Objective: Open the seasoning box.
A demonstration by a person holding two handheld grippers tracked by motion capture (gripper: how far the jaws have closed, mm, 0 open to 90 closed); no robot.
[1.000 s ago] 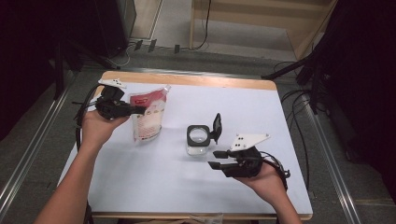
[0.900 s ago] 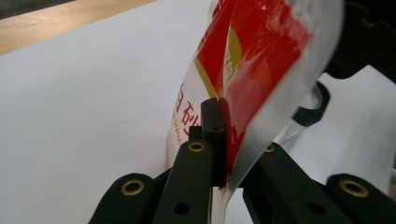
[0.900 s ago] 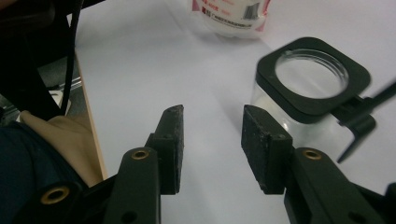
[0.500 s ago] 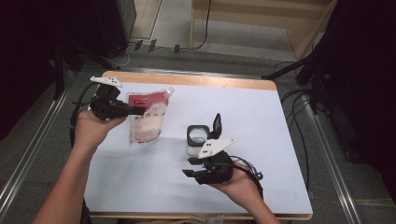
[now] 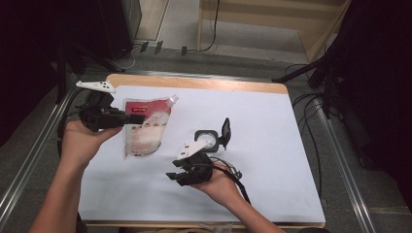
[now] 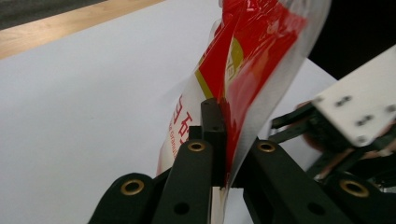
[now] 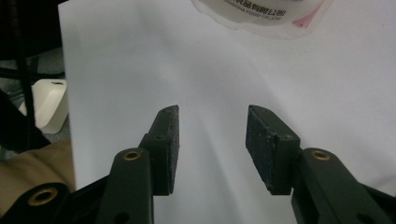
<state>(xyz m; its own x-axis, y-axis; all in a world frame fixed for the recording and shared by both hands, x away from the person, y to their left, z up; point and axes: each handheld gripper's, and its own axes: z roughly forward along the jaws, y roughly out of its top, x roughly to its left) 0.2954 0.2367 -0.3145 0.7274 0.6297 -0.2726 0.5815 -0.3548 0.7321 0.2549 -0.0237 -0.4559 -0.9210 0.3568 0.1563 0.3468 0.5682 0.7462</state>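
A: While the left gripper (image 5: 138, 118) points across the table (image 5: 272, 116), what has it got?

B: Its jaws are clamped together on the top edge of the pouch (image 5: 145, 128), a red-and-white bag with a corner spout. In the left gripper view the film (image 6: 252, 70) runs up from between the 2 pads, pinched tight.

A: And where is the pouch?

B: Over the left half of the white table, top edge at the gripper, its lower end toward the person. Whether that end touches the sheet, I cannot tell.

A: The right gripper (image 5: 176, 175)?

B: Near the front middle, just below the clear jar (image 5: 206, 141) with its black lid (image 5: 225, 131) tipped up. Its jaws stand apart and have just been opening, with nothing between them; in the right gripper view both pads (image 7: 166, 140) frame bare white surface, and the pouch's bottom (image 7: 261, 16) shows at the top edge.

A: Are the 2 grippers touching?

B: No, apart.
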